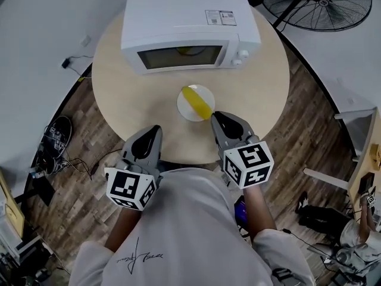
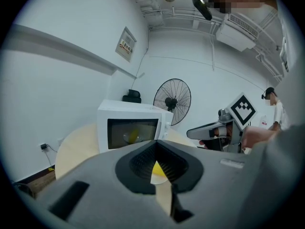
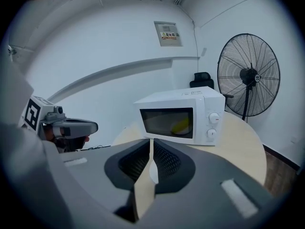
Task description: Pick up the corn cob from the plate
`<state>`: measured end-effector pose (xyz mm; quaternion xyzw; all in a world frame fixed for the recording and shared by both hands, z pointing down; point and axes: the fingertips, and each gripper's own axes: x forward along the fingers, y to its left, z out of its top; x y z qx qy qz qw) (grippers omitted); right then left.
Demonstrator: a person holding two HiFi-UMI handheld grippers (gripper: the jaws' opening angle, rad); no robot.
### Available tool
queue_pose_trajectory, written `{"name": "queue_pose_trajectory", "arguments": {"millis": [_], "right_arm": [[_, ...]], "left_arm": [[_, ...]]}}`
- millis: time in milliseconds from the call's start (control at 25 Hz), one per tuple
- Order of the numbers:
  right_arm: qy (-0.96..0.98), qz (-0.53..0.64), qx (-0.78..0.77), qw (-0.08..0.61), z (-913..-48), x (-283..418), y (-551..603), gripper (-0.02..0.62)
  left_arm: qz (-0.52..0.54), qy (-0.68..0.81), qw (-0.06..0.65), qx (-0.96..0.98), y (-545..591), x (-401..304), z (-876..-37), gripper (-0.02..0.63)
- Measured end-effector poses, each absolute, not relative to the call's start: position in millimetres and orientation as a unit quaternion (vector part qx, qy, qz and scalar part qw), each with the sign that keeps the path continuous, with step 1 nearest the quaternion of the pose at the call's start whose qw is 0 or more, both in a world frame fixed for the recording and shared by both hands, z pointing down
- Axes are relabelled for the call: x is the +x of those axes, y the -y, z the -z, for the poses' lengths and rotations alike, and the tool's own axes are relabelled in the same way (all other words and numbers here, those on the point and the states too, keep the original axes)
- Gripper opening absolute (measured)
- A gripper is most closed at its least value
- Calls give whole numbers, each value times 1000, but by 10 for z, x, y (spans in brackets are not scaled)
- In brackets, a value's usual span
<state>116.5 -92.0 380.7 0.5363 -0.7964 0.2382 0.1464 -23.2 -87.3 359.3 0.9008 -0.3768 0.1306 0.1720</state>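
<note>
The corn cob (image 1: 198,101) lies just beyond your right tongs (image 1: 216,117) (barely parted, empty), its near end angled toward them; your left tongs (image 1: 156,129), pressed together, sit farther off.

Bare worktop (image 1: 113,88) between me and the plate (image 1: 184,105), so that's an open lane in; microwave (image 1: 184,16) walls off the far side just behind it.

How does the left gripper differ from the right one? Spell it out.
Place: the right gripper has its tip at the rim of the plate, beside the corn cob; the left gripper hangs back over the near edge of the table.
Fingers: the right gripper's fingers leave a thin slit; the left gripper's fingers meet at the tips.
Shared: both hold nothing and point toward the microwave.
</note>
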Motion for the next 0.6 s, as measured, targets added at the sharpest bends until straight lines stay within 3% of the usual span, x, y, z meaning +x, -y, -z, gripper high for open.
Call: {"name": "queue_pose_trajectory", "arguments": {"millis": [600], "right_arm": [[796,-259,516,183,-4115,1093,1131,72]], "left_arm": [[-135,385,190,893,903,-382,-3687,-3]]}}
